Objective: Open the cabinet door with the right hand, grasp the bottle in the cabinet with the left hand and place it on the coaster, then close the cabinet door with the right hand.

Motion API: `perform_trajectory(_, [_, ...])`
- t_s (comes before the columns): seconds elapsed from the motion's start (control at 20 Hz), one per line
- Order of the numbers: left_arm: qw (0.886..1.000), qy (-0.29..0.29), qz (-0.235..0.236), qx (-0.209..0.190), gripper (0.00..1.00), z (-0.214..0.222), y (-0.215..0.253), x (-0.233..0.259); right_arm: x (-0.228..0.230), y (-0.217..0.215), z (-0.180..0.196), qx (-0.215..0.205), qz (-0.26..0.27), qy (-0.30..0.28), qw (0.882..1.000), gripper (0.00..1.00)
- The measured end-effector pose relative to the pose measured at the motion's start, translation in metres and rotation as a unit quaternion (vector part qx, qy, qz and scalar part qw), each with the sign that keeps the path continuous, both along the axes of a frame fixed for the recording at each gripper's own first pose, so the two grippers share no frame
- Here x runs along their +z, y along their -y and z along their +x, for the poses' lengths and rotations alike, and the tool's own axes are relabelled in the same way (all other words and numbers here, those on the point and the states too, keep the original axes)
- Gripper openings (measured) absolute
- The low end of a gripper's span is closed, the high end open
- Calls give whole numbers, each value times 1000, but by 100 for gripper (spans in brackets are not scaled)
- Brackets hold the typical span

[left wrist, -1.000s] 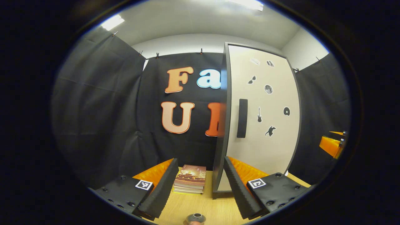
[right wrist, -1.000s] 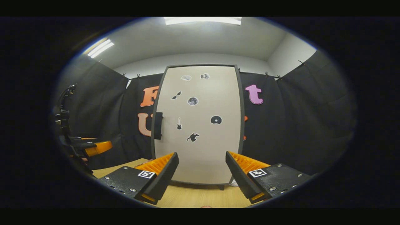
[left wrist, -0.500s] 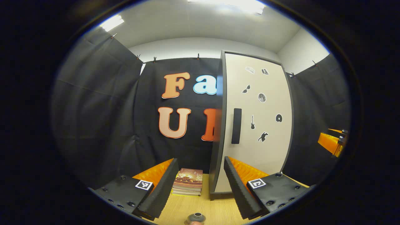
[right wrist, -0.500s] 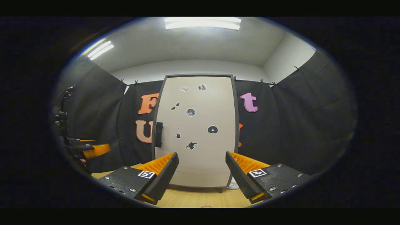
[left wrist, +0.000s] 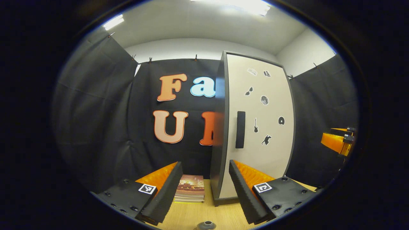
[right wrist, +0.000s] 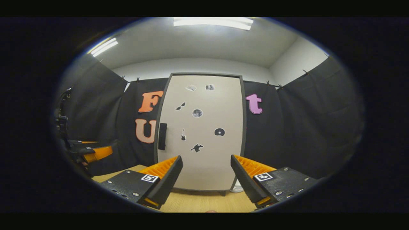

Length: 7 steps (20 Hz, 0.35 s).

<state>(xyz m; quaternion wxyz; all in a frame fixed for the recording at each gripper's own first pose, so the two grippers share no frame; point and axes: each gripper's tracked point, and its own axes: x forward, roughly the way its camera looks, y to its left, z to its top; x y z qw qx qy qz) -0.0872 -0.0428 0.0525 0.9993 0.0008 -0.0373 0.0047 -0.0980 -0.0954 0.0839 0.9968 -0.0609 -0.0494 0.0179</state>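
The tall cabinet with a pale cream door (right wrist: 204, 131) and a dark grey frame stands upright on the light wooden table (right wrist: 204, 203), its door shut flat against the frame, directly ahead in the right gripper view. A black upright bar handle (right wrist: 162, 136) sits at the door's left edge about halfway up, and small black stickers (right wrist: 197, 148) are scattered over the panel, among them a guitar, a disc and sunglasses. The right gripper (right wrist: 207, 175) is held in front of the lower part of the door with its two fingers spread wide apart and nothing between them; it is well apart from the handle. At the left edge of that view the left gripper (right wrist: 92, 153) is held near the table. In the left gripper view the same cabinet door (left wrist: 258, 127) is seen at an angle on the right, its dark side panel (left wrist: 219, 127) turned toward the camera and the handle (left wrist: 240, 129) near the door's near edge. The left gripper (left wrist: 204, 188) has its fingers set wide apart, holding nothing. Between them, farther back on the table (left wrist: 191, 215), lies a small stack of books with a reddish cover (left wrist: 190, 191), just left of the cabinet's base. A small dark round object (left wrist: 207, 225) sits at the bottom edge of that view; what it is cannot be told. The right gripper (left wrist: 338, 142) shows at the far right.
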Motion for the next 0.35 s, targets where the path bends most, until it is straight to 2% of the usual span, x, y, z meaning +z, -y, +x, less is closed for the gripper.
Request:
perform_trajectory(0.05, [1000,0,0,-5,95,3,1,-2,0,-1,0,-5,0,-1,1000,97])
perform_trajectory(0.1, [1000,-2,0,-8,95,6,1,-3,-1,-2,-1,-7,3,-3,1000,97])
perform_trajectory(0.15, [1000,-1,1,-7,95,8,-1,-3,-2,-4,0,-5,6,-4,1000,93])
perform_trajectory(0.35, [1000,4,1,-15,95,19,11,-1,-11,17,4,-27,-1,-18,999,93])
